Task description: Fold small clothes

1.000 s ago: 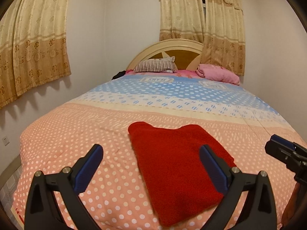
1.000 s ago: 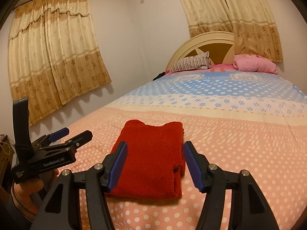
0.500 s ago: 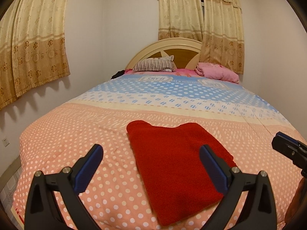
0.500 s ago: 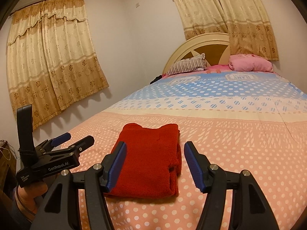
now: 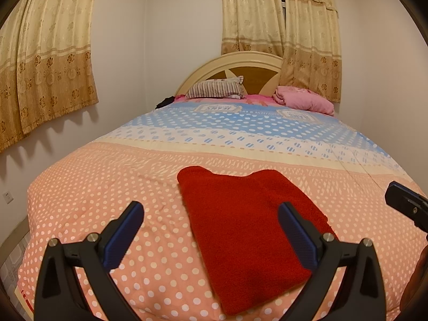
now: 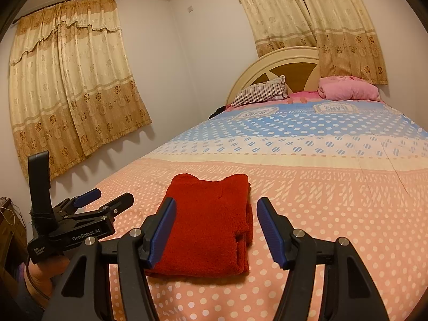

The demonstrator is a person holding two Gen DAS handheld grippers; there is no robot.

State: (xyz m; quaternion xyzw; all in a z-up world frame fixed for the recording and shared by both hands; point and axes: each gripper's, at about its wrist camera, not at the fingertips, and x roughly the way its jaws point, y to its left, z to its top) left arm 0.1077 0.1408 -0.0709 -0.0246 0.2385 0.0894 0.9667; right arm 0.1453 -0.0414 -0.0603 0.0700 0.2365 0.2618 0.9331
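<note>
A red fleece garment (image 5: 246, 230) lies folded into a neat rectangle on the near end of the bed; it also shows in the right wrist view (image 6: 211, 224). My left gripper (image 5: 211, 230) is open and empty, held above the bed just short of the garment. My right gripper (image 6: 216, 230) is open and empty, held back from the garment's near edge. The left gripper also shows at the left of the right wrist view (image 6: 104, 200), and the right gripper's tip shows at the right edge of the left wrist view (image 5: 406, 206).
The bed has a dotted pink and blue cover (image 5: 214, 139). A striped pillow (image 5: 216, 88) and a pink pillow (image 5: 305, 99) lie by the headboard (image 5: 232, 64). Curtains (image 5: 48, 53) hang on the left wall and behind the bed. The floor shows at the bed's left (image 5: 10, 262).
Both grippers have drawn back and risen slightly from the folded garment. The right gripper has slid toward the right edge of the left wrist view. The garment has not moved.
</note>
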